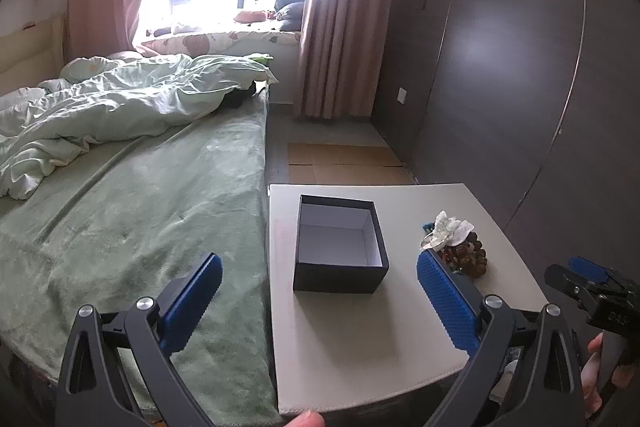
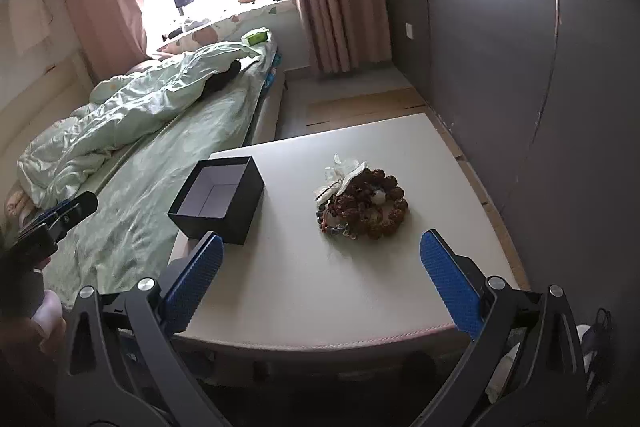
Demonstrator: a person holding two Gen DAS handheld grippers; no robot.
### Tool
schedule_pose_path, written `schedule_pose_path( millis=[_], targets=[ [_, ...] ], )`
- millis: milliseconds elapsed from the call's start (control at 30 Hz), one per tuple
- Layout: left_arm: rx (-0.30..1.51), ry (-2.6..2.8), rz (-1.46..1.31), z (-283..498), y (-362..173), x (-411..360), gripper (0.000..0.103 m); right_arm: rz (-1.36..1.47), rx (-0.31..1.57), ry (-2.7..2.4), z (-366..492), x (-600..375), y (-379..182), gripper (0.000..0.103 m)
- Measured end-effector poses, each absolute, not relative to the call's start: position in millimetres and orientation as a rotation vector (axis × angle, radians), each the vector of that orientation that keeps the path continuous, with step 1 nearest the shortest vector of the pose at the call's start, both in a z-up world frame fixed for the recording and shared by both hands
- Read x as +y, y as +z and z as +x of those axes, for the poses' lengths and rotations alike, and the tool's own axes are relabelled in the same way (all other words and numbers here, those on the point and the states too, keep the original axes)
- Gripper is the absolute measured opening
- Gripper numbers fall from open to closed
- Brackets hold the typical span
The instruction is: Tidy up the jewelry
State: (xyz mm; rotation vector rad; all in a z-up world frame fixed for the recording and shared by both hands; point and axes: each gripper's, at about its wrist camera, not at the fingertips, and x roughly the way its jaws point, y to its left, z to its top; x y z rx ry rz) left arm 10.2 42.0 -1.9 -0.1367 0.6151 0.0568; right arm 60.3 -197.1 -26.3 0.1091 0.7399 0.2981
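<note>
1. Inspecting progress: the box (image 1: 340,245) stands open on the table (image 1: 360,339) and its inside is bare; nothing has been stowed yet
2. The jewelry (image 2: 362,205) lies in one heap on the table, right of the box and well apart from it: brown bead strands coiled in a ring with a white piece on top. All of it is still to be moved, by my judgement
3. Orientation: the heap is roughly round, so no clear long axis; the white piece lies at its far-left edge in the right wrist view. The box mouth faces up, and the box looks near square
4. Left gripper (image 1: 320,307): jaws spread wide, nothing between them, short of the box
5. Right gripper (image 2: 320,283): jaws spread wide, empty, aimed toward the heap but clear of it
</note>
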Motion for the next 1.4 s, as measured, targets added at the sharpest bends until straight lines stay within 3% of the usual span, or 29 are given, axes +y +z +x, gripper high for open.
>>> schedule_pose_path(
  millis=[1400],
  targets=[
    [0.590,0.079,-0.123,-22.6,9.5,39.2,0.095,0.054,0.753,0.295,39.3,-209.3,-17.4,0.098]
  ],
)
